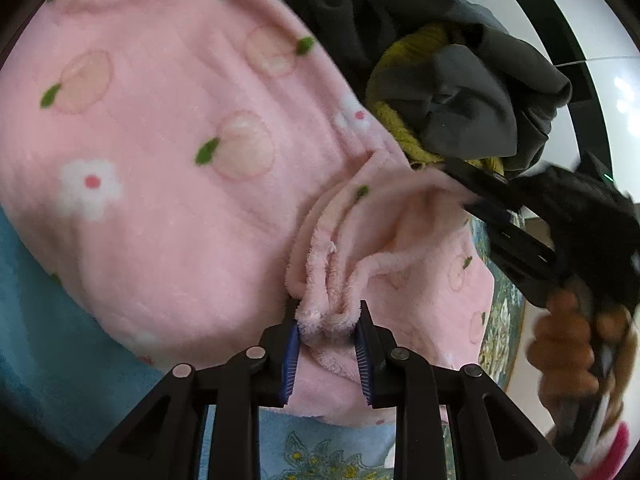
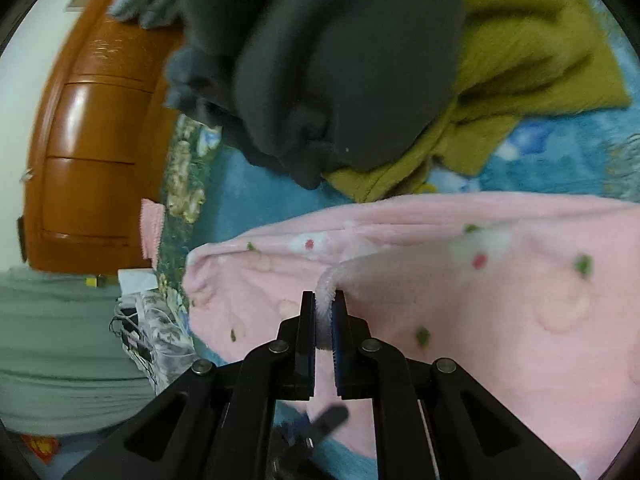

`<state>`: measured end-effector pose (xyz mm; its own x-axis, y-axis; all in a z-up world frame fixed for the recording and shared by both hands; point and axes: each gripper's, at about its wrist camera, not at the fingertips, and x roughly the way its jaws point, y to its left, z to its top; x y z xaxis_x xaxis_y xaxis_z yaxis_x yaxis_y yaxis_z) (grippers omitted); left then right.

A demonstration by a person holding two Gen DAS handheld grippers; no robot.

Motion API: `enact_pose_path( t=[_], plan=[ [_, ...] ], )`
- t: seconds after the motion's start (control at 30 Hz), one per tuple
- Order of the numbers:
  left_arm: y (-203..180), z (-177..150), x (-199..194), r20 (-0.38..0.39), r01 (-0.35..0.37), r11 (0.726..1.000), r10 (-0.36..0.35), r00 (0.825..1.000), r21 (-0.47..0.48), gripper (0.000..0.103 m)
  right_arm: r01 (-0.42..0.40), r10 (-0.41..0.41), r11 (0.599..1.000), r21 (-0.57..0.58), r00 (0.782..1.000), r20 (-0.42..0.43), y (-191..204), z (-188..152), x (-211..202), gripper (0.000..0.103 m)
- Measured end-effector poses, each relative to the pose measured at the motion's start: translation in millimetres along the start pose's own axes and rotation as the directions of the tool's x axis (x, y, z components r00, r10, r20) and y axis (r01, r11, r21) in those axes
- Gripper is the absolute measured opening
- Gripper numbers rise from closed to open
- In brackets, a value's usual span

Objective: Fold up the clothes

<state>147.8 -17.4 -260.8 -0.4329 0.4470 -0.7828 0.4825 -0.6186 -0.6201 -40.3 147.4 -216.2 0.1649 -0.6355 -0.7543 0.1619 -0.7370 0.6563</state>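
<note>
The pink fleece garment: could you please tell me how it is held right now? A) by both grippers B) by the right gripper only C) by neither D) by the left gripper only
A: the left gripper pinches a bunched fold of the pink fleece garment, and the right gripper clamps its edge.

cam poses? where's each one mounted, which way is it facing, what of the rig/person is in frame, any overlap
Left wrist: on the left gripper, looking along its jaws, which pinch bunched pink fleece garment; the right gripper and the hand holding it show at right.
Right wrist: on the right gripper, looking along its jaws, closed on a pink hem, toward a wooden door; only its own jaws show.
Shared: pink garment, dark grey clothing, olive-yellow clothing, blue bedding.
</note>
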Motion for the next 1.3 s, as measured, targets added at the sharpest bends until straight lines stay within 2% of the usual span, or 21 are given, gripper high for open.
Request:
enact_pose_path(
  t=[0.17,0.2,0.27,0.37,0.43,0.57,0.63,0.73,0.8,1.03,1.17,1.23,1.3],
  plan=[
    [15,6,5,-0.022,0.027,0.998,-0.028,0.999,-0.058,0.027,0.003,-0.001,0.998,0.064,1.0,-0.028,-13,15,29,0.011],
    [17,7,6,-0.024,0.028,0.998,-0.03,0.999,-0.06,0.027,0.002,0.0,0.997,0.074,1.0,-0.03,-16,17,33,0.014],
    [19,8,7,-0.03,0.04,0.997,-0.042,0.999,-0.068,0.027,-0.006,0.008,0.996,0.092,1.0,-0.03,-22,21,40,0.032],
    [23,11,7,-0.033,0.071,0.993,-0.074,0.997,-0.092,0.027,-0.071,0.07,0.996,0.048,0.997,0.027,-16,20,23,0.041],
    [28,12,8,-0.036,0.092,0.989,-0.097,0.995,-0.119,0.027,-0.081,0.083,0.996,-0.024,0.992,0.095,-9,18,1,0.045],
    [29,13,10,-0.041,0.09,0.987,-0.096,0.995,-0.131,0.027,0.014,0.014,0.979,-0.201,0.99,0.137,4,-6,-20,0.045],
    [30,14,10,-0.041,0.09,0.987,-0.096,0.995,-0.133,0.027,0.049,-0.022,0.952,-0.301,0.995,0.093,7,-23,-13,0.045],
    [31,15,10,-0.041,0.094,0.986,-0.1,0.994,-0.14,0.027,0.104,-0.091,0.916,-0.387,0.994,0.054,8,-37,7,0.045],
    [31,15,10,-0.041,0.096,0.985,-0.102,0.994,-0.143,0.027,0.146,-0.136,0.902,-0.406,0.989,0.053,6,-41,18,0.045],
    [35,13,7,-0.042,0.143,0.974,-0.153,0.987,-0.177,0.027,0.143,-0.111,0.903,-0.406,0.989,0.101,1,-50,2,0.045],
    [30,17,-8,-0.011,0.186,0.972,-0.19,0.982,-0.144,0.028,0.141,-0.096,0.903,-0.406,0.987,0.129,-2,-55,-8,0.047],
    [26,23,-30,0.069,0.19,0.978,-0.184,0.98,-0.088,0.028,0.125,-0.066,0.912,-0.392,0.985,0.161,-4,-60,-19,0.054],
    [24,28,-49,0.176,0.187,0.981,-0.174,0.969,-0.06,0.028,0.1,-0.028,0.929,-0.356,0.979,0.202,-11,-65,-33,0.057]
  ],
)
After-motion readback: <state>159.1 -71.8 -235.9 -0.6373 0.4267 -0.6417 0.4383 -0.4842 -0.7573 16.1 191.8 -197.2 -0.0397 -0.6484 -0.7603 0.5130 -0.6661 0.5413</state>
